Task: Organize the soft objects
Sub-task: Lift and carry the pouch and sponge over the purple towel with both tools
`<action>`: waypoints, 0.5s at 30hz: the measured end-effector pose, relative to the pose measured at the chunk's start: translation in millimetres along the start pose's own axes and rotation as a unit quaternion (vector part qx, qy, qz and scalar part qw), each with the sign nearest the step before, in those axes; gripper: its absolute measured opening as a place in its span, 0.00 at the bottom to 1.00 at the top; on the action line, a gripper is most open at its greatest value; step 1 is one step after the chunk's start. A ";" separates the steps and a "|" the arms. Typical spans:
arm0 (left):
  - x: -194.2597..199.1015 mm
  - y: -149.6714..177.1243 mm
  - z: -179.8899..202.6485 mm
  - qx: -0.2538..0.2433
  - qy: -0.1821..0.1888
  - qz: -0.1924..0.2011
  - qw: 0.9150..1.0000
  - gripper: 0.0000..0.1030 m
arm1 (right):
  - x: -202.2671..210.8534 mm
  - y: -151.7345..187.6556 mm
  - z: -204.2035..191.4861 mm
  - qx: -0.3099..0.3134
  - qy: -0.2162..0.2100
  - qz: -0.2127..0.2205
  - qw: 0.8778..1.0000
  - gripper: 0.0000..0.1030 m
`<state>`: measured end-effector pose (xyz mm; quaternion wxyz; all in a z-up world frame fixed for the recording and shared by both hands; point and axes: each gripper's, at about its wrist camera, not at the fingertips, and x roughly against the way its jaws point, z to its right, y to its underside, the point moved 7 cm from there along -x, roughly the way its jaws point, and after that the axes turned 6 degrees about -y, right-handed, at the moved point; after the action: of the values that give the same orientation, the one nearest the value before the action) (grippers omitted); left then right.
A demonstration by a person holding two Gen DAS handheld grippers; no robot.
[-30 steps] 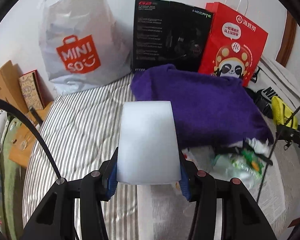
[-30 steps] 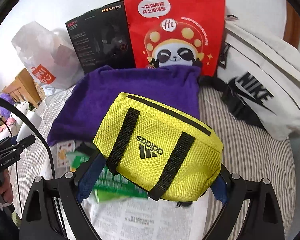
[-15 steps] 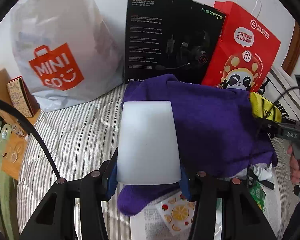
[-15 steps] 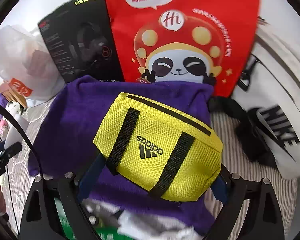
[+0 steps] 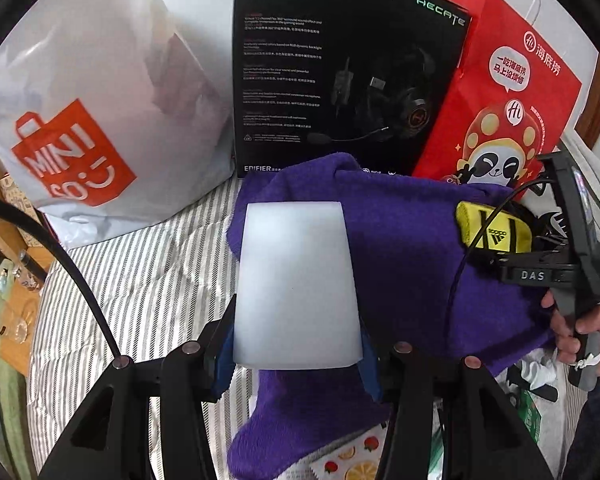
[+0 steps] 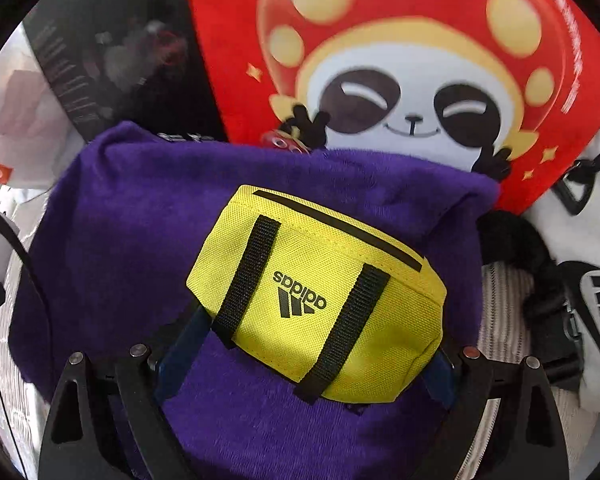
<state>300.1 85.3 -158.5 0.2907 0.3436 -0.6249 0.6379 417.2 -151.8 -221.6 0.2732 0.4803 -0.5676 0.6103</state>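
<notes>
Both grippers have moved closer to the purple towel since the earlier frames, and the bags at the back now look much bigger.

The yellow Adidas pouch (image 6: 320, 300) sits in the middle of the right wrist view. Its long side runs from the lower left to the upper right edge of the tongs, and its black zipper edge points up toward the top of the frame. The right gripper (image 6: 306, 364) is squeezed shut on the pouch, one blue pad on each end. The pouch hangs right over the purple towel (image 6: 140, 240); whether it touches the towel cannot be told.

The white foam block (image 5: 296, 288) fills the middle of the left wrist view. Its long side points straight up the frame, away from the camera. The left gripper (image 5: 296, 360) is closed on its near end, a blue pad pressed on each side. The block is over the left edge of the towel.

The towel lies on a striped bed sheet (image 5: 140, 280). Behind it stand a red panda paper bag (image 6: 400, 60), a black headset box (image 5: 340, 72) and a white Miniso bag (image 5: 92, 120) in the upper left. A white Nike bag (image 6: 580, 260) lies at the right edge.
</notes>
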 end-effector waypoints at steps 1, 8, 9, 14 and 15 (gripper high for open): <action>-2.2 -0.9 0.8 -0.001 0.001 -0.001 1.000 0.46 | -5.1 -0.8 1.4 -0.003 -0.001 -0.004 1.000 0.90; -14.4 -3.0 4.0 0.001 0.002 -0.011 1.000 0.46 | -16.4 -3.4 3.3 0.003 0.004 -0.017 1.000 0.92; -17.2 -3.7 5.2 -0.001 0.003 -0.011 1.000 0.46 | -16.8 -2.7 3.2 0.005 0.003 -0.019 1.000 0.93; -33.0 -7.6 8.9 -0.006 0.003 -0.019 1.000 0.46 | -17.7 3.1 6.3 -0.005 -0.003 -0.031 1.000 0.96; -35.2 -9.7 9.3 -0.007 0.000 -0.018 1.000 0.46 | -16.2 5.2 7.9 -0.005 -0.004 -0.033 0.999 0.96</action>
<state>329.5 78.5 -181.1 0.3040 0.3531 -0.6229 0.6284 421.2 -157.0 -239.2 0.2933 0.5003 -0.5556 0.5958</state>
